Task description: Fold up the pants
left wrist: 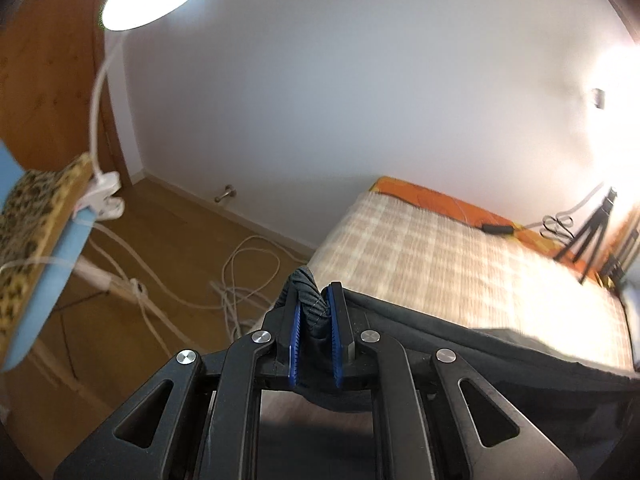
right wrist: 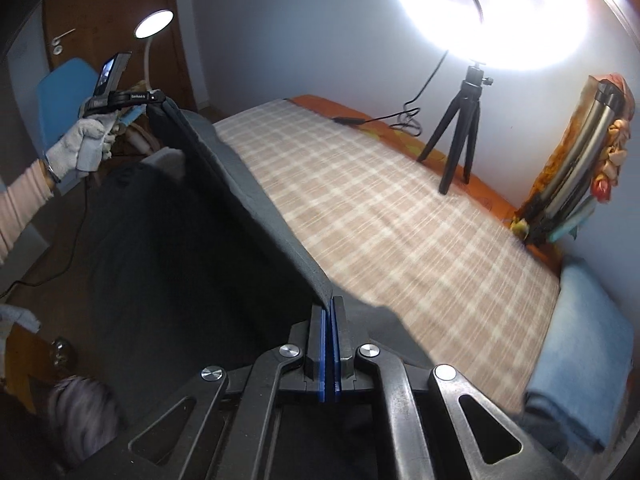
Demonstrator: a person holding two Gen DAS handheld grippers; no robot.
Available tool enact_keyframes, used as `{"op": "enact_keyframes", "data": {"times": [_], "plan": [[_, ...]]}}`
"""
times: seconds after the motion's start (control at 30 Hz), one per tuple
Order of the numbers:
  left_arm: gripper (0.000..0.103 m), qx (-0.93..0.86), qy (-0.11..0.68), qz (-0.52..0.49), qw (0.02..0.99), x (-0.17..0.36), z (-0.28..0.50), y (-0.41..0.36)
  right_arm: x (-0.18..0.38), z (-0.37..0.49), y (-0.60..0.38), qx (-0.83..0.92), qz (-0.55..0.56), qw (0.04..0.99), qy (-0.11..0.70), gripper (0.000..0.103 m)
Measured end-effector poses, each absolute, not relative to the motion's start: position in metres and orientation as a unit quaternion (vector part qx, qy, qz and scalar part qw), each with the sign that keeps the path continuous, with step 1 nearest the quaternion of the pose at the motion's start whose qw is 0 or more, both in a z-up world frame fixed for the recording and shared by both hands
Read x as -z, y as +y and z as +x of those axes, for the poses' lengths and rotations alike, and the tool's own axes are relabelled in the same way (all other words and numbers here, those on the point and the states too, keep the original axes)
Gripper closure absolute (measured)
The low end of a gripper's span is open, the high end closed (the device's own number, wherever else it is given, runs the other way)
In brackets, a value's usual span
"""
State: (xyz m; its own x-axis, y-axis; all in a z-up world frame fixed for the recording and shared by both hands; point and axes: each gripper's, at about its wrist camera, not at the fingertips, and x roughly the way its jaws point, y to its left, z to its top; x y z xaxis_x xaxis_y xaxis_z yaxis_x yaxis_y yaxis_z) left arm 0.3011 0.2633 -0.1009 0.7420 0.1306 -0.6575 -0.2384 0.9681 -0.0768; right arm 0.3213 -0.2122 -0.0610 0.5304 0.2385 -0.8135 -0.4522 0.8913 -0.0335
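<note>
The dark grey pants (right wrist: 168, 248) hang stretched in the air between both grippers, above the near edge of the bed (right wrist: 380, 216). My left gripper (left wrist: 314, 300) is shut on a bunched corner of the pants (left wrist: 310, 304); the fabric trails off to the right (left wrist: 460, 344). My right gripper (right wrist: 331, 312) is shut on the other end of the taut top edge. The left gripper also shows in the right wrist view (right wrist: 156, 98), held by a gloved hand (right wrist: 80, 140), with the pants hanging from it.
The bed has a beige plaid cover (left wrist: 460, 264) and an orange sheet at the far side. A black tripod (right wrist: 460, 136) with a ring light stands on it. A folded blue blanket (right wrist: 588, 344) lies at the right. White cables (left wrist: 240, 280) lie on the wooden floor; a clip lamp (left wrist: 104, 196) is on a chair.
</note>
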Motion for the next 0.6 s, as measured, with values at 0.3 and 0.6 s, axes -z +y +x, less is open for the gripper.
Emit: {"op": "enact_keyframes", "data": {"times": [0.3,0.6], "plan": [[0.092,-0.093,0.362,-0.105,0.922,0.141,0.210,0.278,0.071,0.245,-0.178,-0.227,-0.175,0.828,0.482,0.103],[0.060,-0.101,0.350,-0.191,0.911,0.162,0.134,0.308,0.111,0.198,-0.162,-0.231,-0.209,0.790,0.528,0.103]]}}
